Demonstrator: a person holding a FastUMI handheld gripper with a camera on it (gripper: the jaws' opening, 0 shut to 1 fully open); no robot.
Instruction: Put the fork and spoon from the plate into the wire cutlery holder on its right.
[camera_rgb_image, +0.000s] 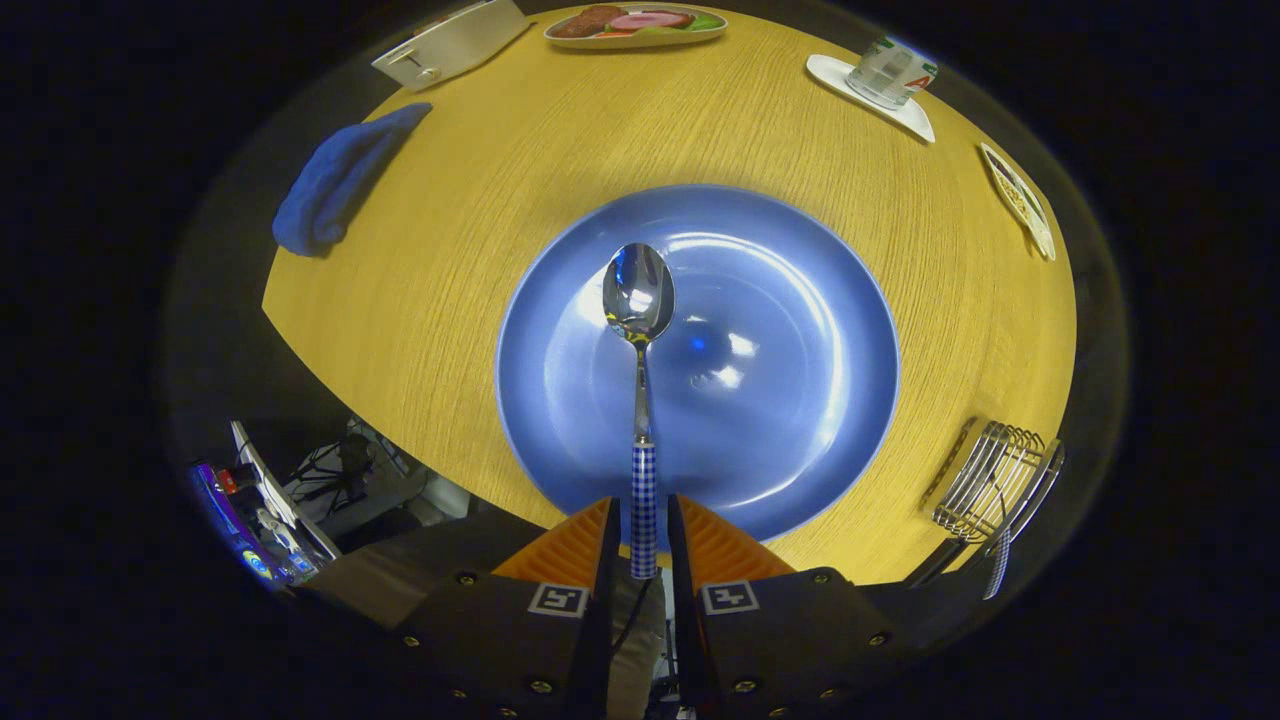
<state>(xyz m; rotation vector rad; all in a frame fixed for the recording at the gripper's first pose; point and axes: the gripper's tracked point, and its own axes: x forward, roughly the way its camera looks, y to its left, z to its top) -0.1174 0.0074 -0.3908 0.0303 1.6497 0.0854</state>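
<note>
Gripping one spoon (640, 300), jaws clamped on handle, over one plate (800, 300)

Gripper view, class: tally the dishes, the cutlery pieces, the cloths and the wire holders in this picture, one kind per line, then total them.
Dishes: 3 (blue plate, food plate, small side dish)
Cutlery pieces: 2 (spoon clamped in the claw, checked handle in the wire cutlery holder)
Cloths: 1 (blue cloth)
Wire holders: 1
Total: 7
</note>
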